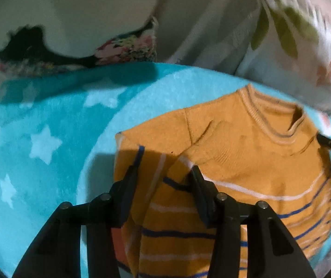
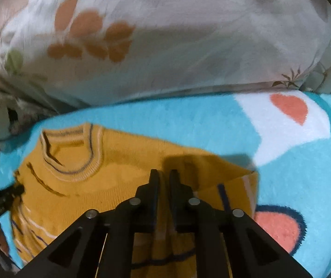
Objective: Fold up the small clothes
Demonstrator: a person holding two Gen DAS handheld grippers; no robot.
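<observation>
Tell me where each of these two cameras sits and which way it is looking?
Left wrist: rides on the left gripper, looking steeply down at the mustard striped sweater's folded sleeve; its two black fingers show, spread.
Right wrist: rides on the right gripper, looking down at the sweater's other side; its fingers show, nearly together.
Shared: the sweater, the turquoise blanket, the floral bedding behind; each glimpses the other gripper's tip.

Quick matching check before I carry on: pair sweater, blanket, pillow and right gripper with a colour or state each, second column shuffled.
1 sweater
2 blanket
3 pillow
4 right gripper

a turquoise with white stars
b jaws nearly closed
c white with orange leaf print
d mustard with blue and white stripes

Pairs: 1-d, 2-a, 3-c, 4-b
</observation>
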